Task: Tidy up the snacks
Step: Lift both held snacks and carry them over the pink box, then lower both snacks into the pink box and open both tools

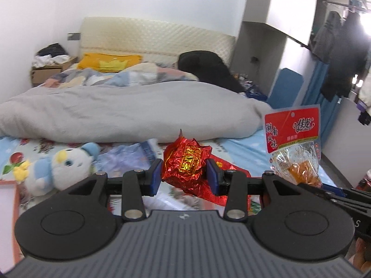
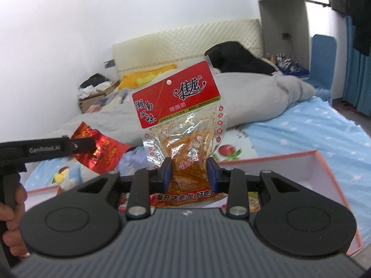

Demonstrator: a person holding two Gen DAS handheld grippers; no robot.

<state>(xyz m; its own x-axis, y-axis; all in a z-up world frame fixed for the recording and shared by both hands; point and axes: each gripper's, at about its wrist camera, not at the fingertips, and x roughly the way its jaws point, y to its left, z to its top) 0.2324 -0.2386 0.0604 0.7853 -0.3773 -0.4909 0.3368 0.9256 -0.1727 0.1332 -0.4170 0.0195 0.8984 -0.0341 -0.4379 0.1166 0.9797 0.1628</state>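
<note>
Over the bed (image 1: 243, 148), both grippers carried snacks. Item one: left gripper (image 1: 184, 177), fingers (image 1: 155, 176) closed narrow on a crumpled red foil pack (image 1: 185, 164) with gold print, held clear of the sheet; the same pack showed at left in the right wrist view, beside the left gripper's arm. Item two: right gripper (image 2: 189, 173), fingers (image 2: 167, 173) clamped on the lower part of a clear pouch (image 2: 180, 115) with a red header card and orange strips inside, standing upright and tilted slightly; in the left wrist view it stood well off to the right. Item three: pink-edged box (image 2: 324, 173), open, white inside, lying on the bed below and right of the right gripper; its contents were mostly hidden behind the gripper body. Other items: plush toy (image 1: 58, 169) on the sheet at left, grey duvet (image 1: 116, 108) beyond. Step judged in hand: transport of two picked snacks, neither yet placed. Next move likely called for lowering each into the box in turn, releasing only once seated, with care that the slippery foil did not slide out early.
</note>
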